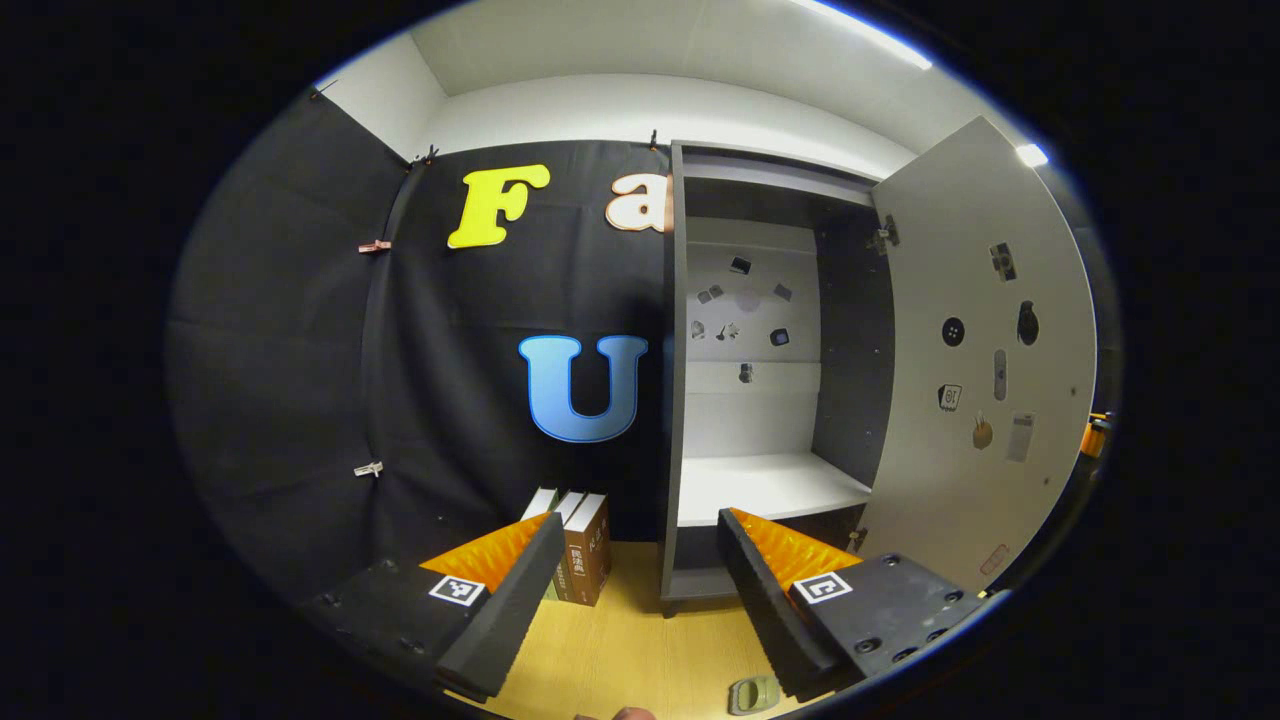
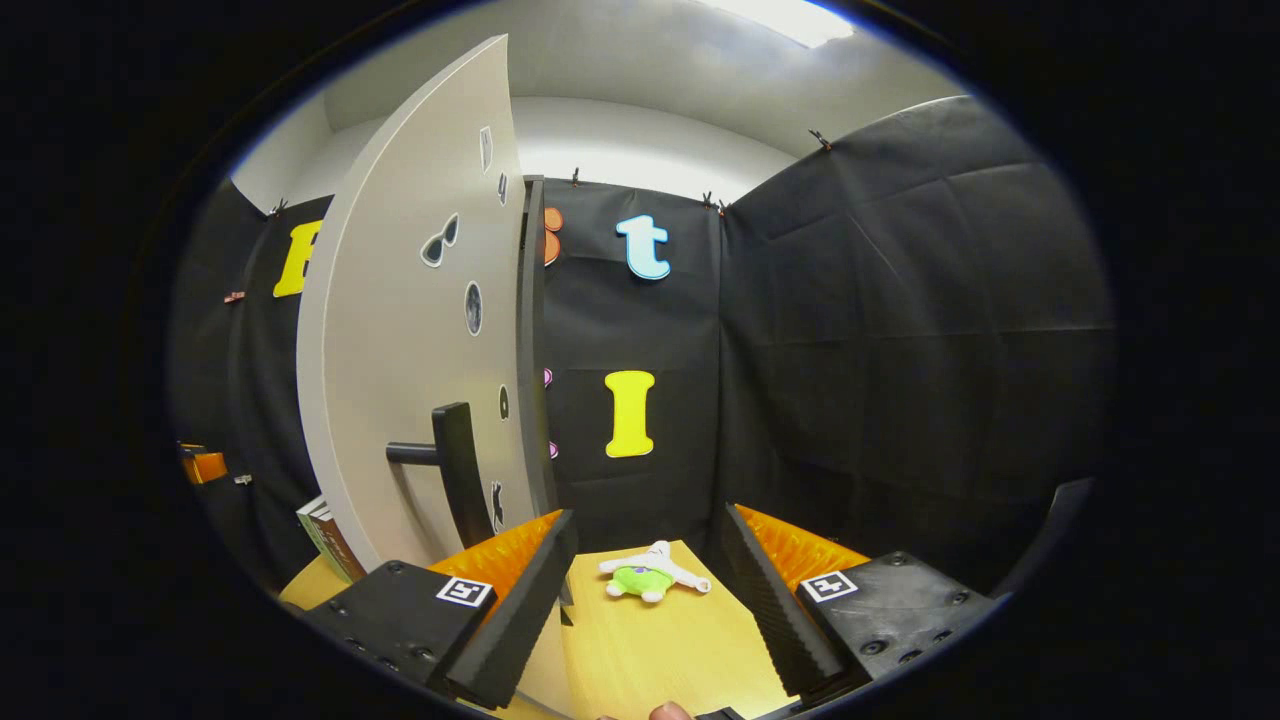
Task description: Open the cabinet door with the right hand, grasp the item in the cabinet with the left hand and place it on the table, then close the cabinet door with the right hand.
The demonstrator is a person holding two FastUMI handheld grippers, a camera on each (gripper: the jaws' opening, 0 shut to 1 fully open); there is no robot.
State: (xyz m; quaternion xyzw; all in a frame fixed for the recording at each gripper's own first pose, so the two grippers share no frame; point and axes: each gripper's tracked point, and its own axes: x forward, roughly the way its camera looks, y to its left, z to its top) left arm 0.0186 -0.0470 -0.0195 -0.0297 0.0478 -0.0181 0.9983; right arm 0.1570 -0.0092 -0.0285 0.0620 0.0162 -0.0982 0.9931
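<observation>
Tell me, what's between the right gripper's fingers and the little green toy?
Just bare table, in the right gripper view. The right gripper sits open, short of the green toy.

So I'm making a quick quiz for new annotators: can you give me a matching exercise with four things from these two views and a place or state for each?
Things:
1. cabinet door
2. plush toy
3. books
4. cabinet shelf

Places or states:
A. standing upright on the table beside the cabinet
B. swung open
C. bare
D. lying on the table

Pairs: 1-B, 2-D, 3-A, 4-C
</observation>
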